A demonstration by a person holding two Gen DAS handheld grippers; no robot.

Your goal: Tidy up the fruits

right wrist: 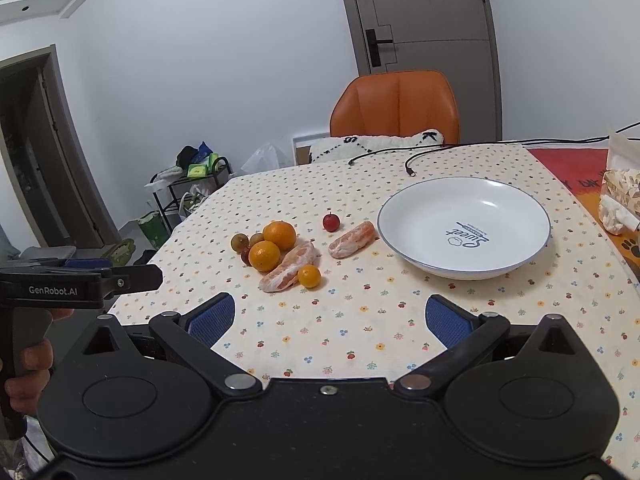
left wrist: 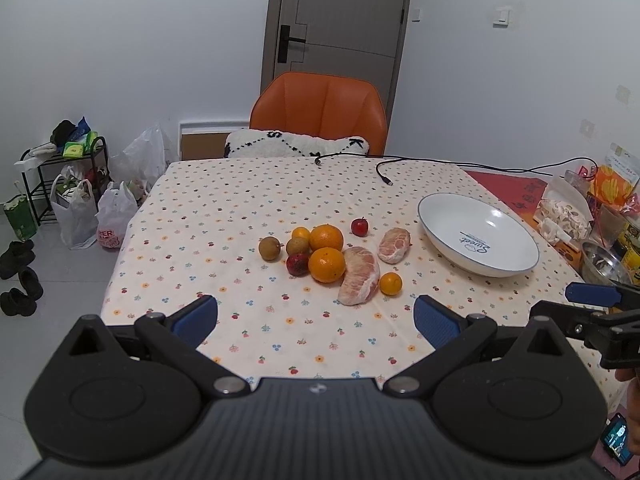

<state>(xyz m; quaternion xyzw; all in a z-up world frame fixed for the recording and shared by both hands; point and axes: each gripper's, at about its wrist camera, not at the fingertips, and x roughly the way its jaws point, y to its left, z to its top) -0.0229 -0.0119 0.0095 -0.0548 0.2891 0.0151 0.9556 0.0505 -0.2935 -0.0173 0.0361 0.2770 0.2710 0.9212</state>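
Near the middle of the counter (right wrist: pixel 360 320) the fruits (right wrist: pixel 280 252) lie heaped, the plate (right wrist: pixel 464 272) bare toward its right edge. We hold the left hand-held gripper (left wrist: pixel 316 320) and right hand-held gripper (right wrist: pixel 330 320) wide, empty. We judge nothing started; next, close on one fruit.

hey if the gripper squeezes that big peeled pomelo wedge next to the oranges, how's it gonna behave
The big peeled pomelo wedge shows bare, membrane-covered flesh, so it probably dents or splits under a firm squeeze. Its long curved shape looks unlikely to roll but may sag at the ends. It touches an orange and a small orange, which could roll when it lifts.
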